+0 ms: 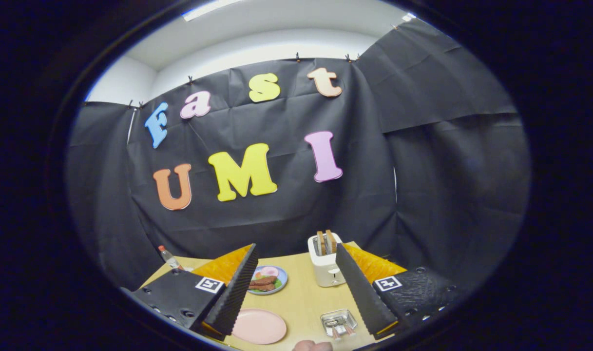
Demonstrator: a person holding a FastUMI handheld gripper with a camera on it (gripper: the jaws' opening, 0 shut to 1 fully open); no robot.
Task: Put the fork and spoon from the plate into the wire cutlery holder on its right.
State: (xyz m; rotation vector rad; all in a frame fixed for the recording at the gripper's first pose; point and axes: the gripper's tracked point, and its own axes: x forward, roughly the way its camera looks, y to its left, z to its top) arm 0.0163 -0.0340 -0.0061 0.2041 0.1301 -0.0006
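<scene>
Gripper [296, 287] held high over the table [301, 297], fingers spread wide and holding nothing.

The pink plate [258, 326] lies low between the fingers, close to the left one; no fork or spoon can be made out on it. Just inside the right finger sits a small wire holder [338, 322] with what look like utensil handles in it, so the cutlery may already be in place, though it is too small to be sure. Beyond the fingers stand a toaster [325, 265] with bread and a plate of food [268, 279]; a bottle [168, 257] lies beyond the left finger.
</scene>
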